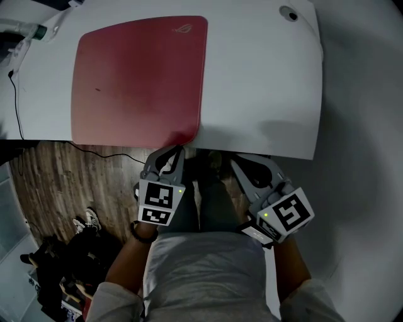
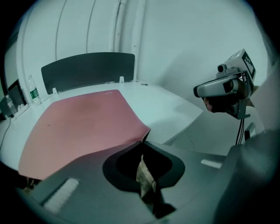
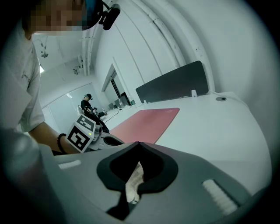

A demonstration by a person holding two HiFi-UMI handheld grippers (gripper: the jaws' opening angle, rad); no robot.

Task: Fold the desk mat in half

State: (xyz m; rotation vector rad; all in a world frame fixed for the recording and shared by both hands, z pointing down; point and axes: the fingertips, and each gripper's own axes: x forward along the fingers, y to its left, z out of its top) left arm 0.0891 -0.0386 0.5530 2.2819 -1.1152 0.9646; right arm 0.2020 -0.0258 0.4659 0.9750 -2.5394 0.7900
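A red desk mat lies flat on the left half of the white desk. Its near right corner reaches the desk's front edge. My left gripper is at that corner, shut on it. In the left gripper view the mat curls up slightly into the closed jaw tips of that gripper. My right gripper hovers just off the front edge, right of the mat, shut with nothing in it. In the right gripper view its jaws meet, and the mat lies beyond them.
A bottle and a black cable sit at the desk's left end. A round grommet marks the far right corner, and a dark divider panel stands behind the desk. Wood floor and shoes lie below left.
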